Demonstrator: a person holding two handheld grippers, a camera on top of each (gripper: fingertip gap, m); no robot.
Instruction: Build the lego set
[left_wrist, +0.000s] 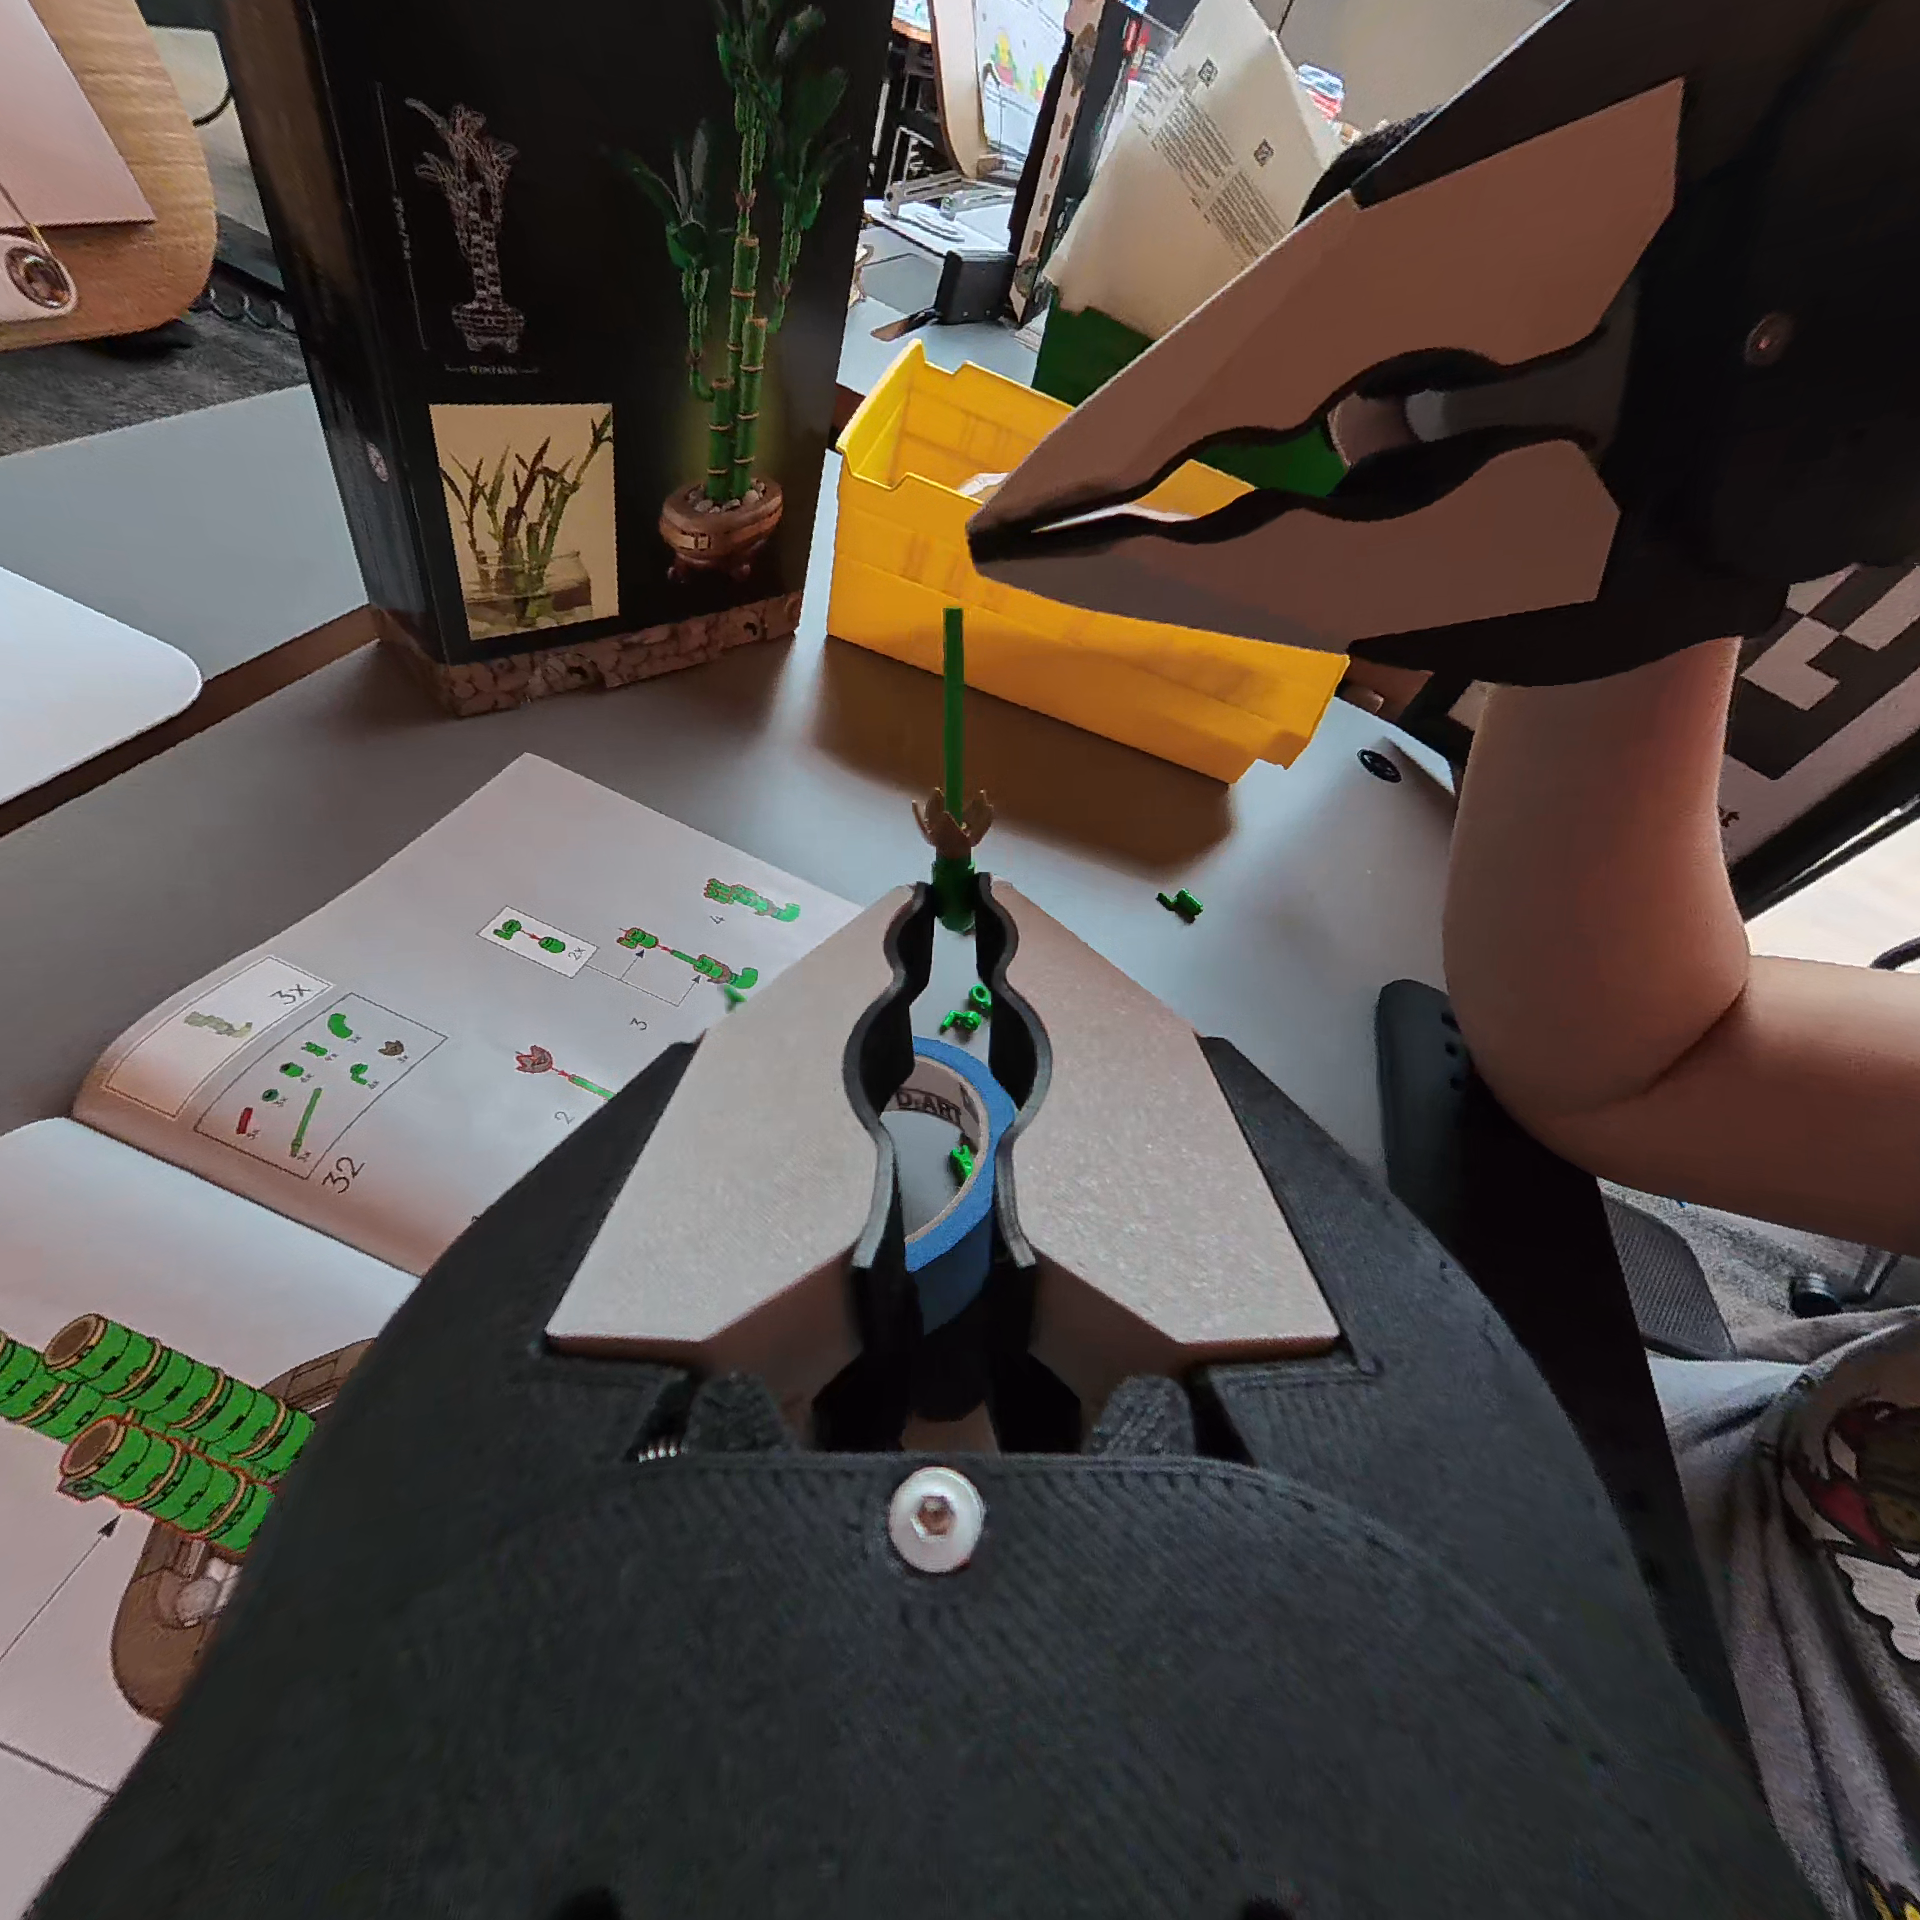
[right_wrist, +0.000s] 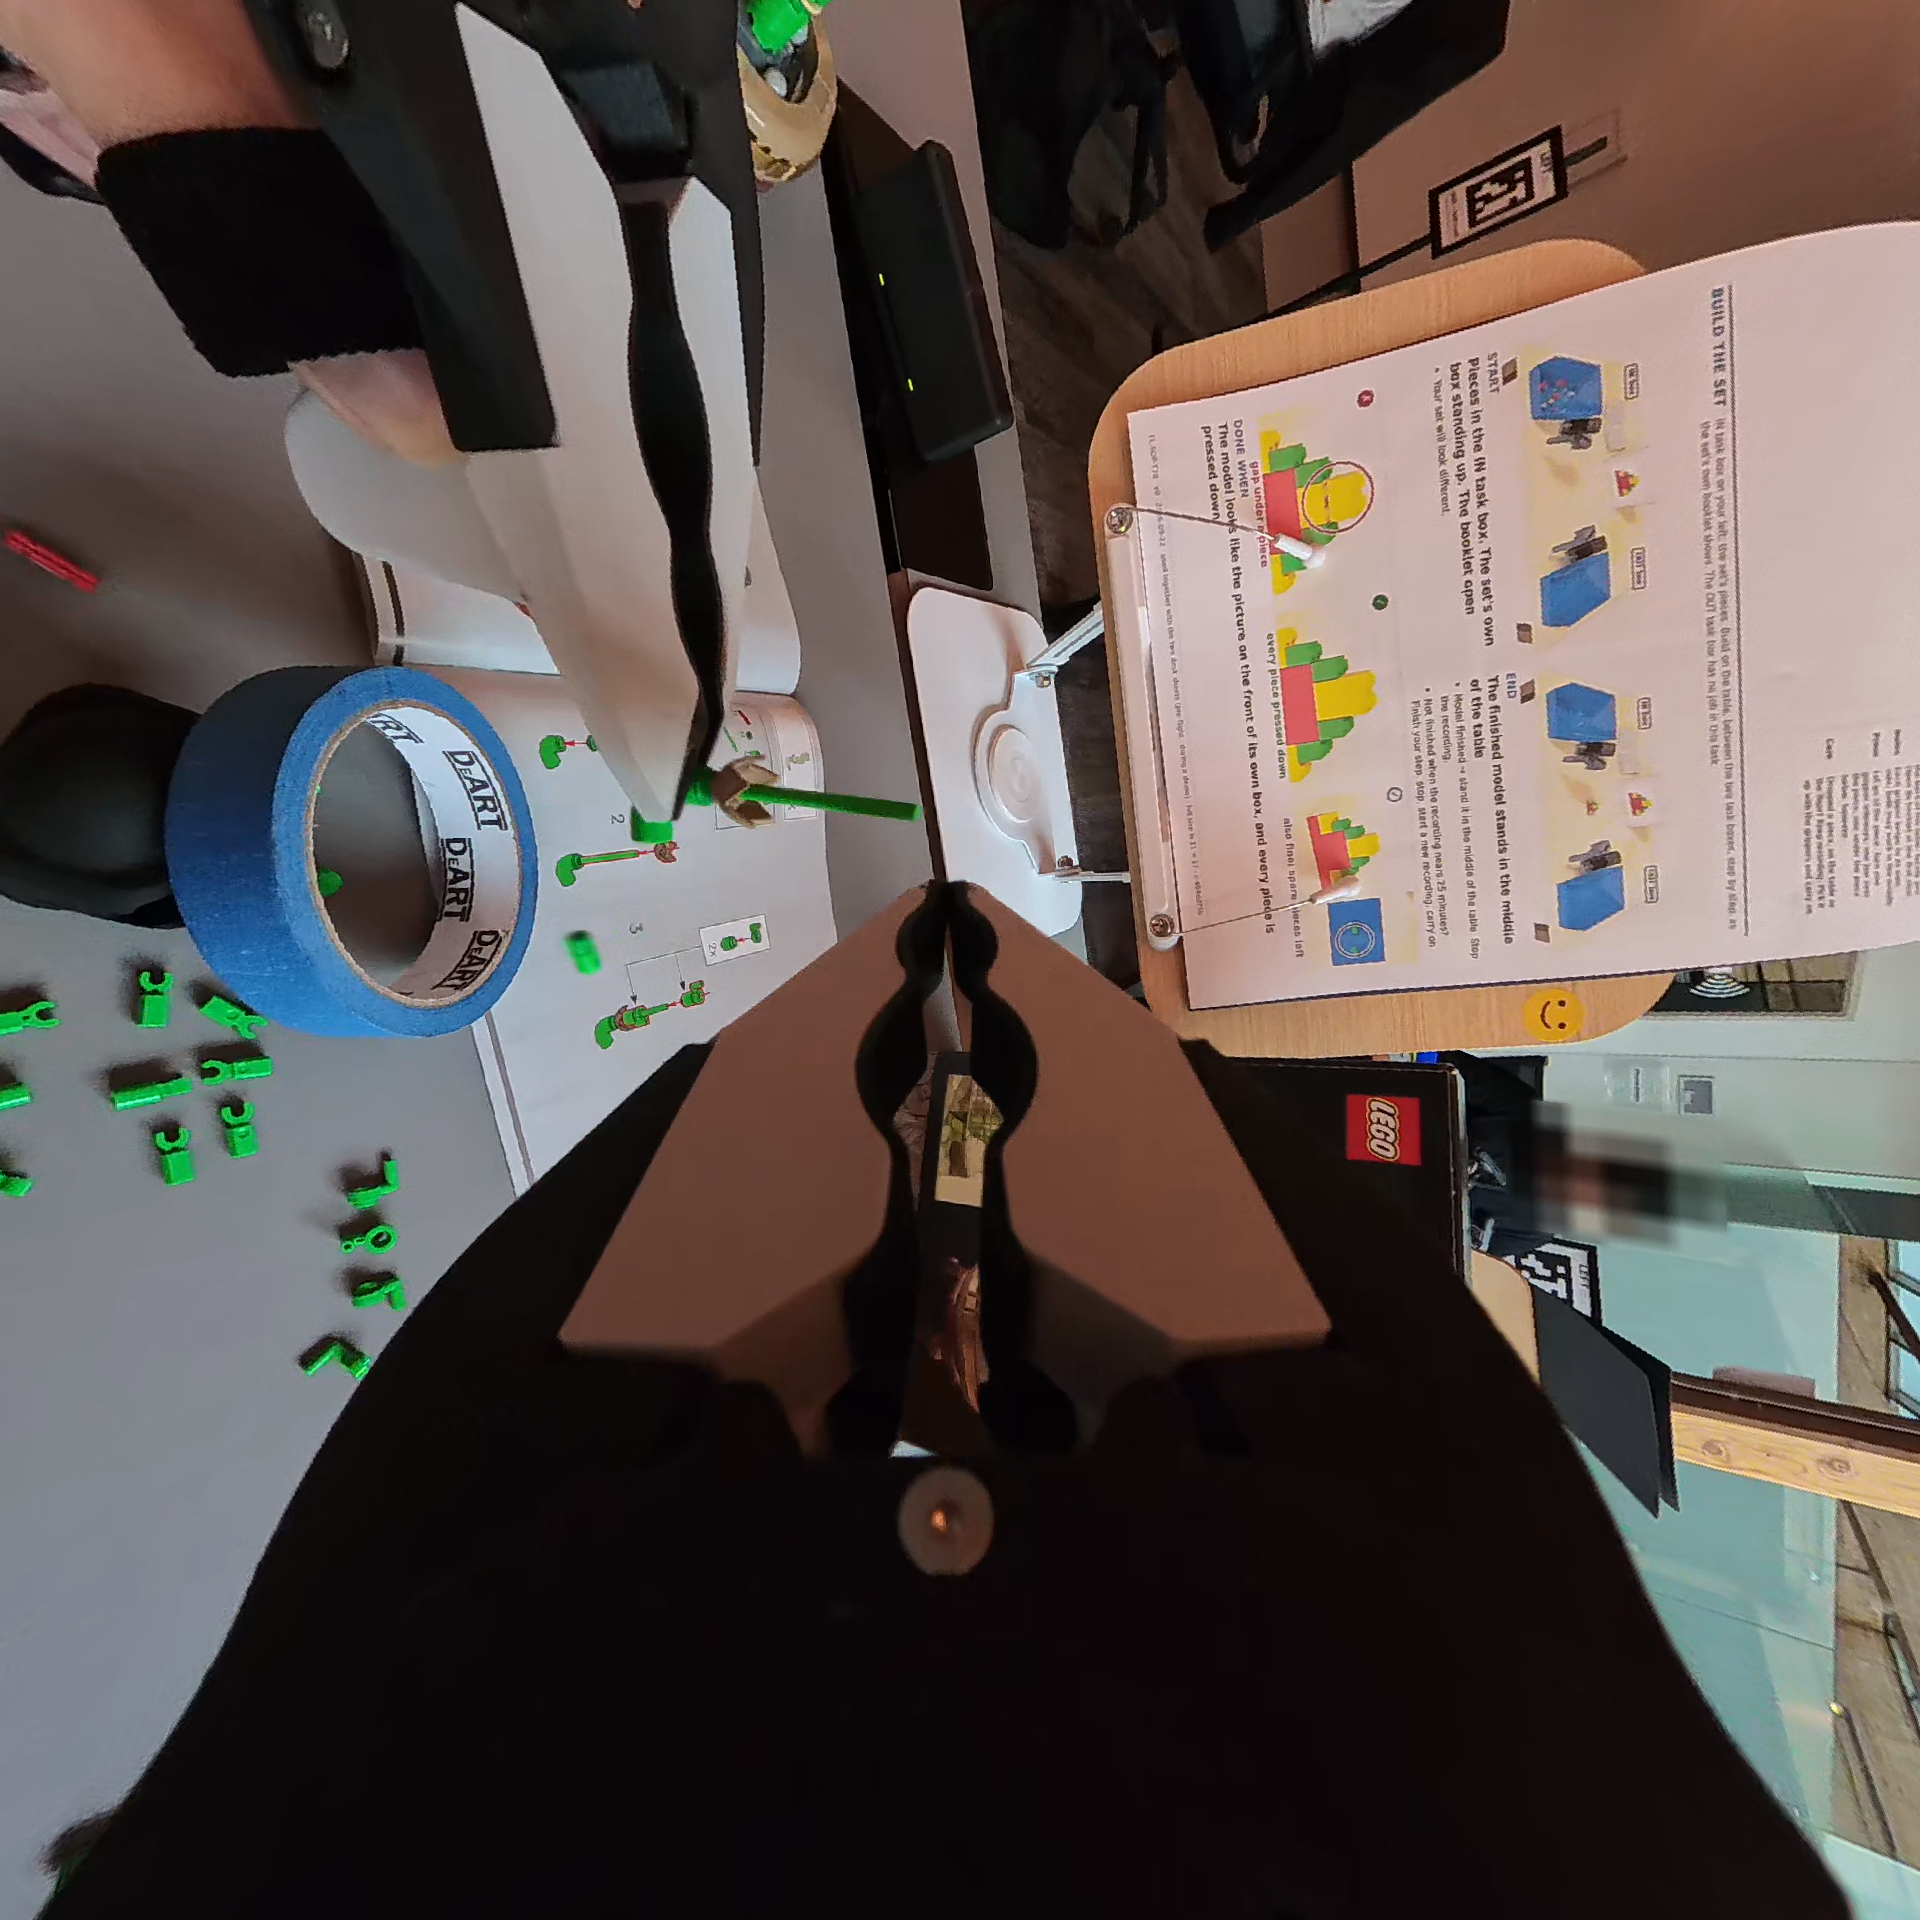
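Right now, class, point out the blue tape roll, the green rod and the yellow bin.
blue tape roll (right_wrist: 244, 831), right wrist view, outer blue band.
green rod (left_wrist: 953, 707), left wrist view, mid-shaft.
yellow bin (left_wrist: 1039, 644), left wrist view, front wall.

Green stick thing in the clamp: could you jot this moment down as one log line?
left gripper: shut on green stem, upright | right gripper: shut, empty, above stem | loose green pieces on table | blue tape roll nearby
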